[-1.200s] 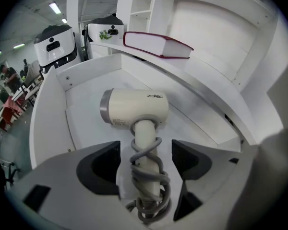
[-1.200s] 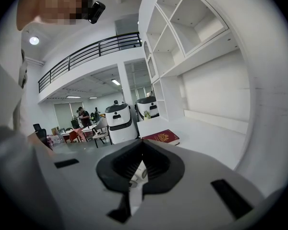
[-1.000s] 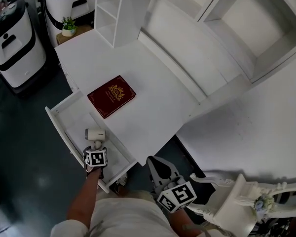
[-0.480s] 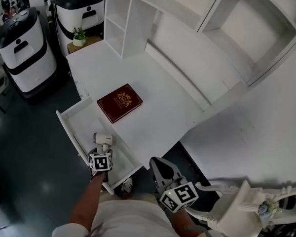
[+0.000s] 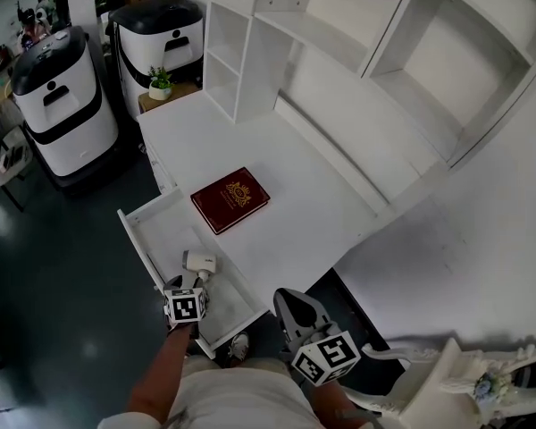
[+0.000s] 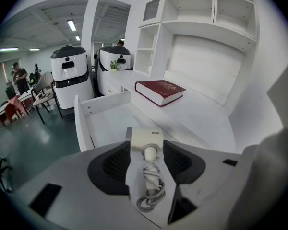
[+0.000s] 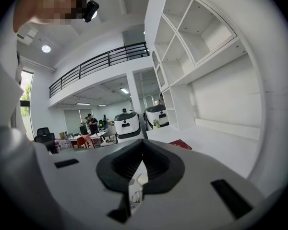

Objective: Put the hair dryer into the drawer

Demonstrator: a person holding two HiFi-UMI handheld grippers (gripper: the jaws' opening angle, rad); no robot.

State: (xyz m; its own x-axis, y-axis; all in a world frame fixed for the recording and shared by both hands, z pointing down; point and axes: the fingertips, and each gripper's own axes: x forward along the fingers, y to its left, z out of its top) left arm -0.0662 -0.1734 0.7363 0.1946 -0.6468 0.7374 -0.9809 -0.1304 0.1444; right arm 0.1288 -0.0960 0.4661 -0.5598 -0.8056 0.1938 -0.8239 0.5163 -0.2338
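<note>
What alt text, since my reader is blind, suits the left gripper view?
A cream hair dryer, cord wound round its handle, lies in the open white drawer, showing between the left gripper's parted jaws, which have just been closing without touching it. Behind, a red book rests on the white desk.

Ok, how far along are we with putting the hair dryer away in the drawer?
Nearly done. The hair dryer lies inside the open drawer, its cord bundled at the handle. The left gripper hovers above it; its jaws have just been closing, but they grip nothing and do not touch the dryer. The right gripper is shut and empty. What's left is probably just drawing the hand clear and perhaps pushing the drawer shut.
</note>
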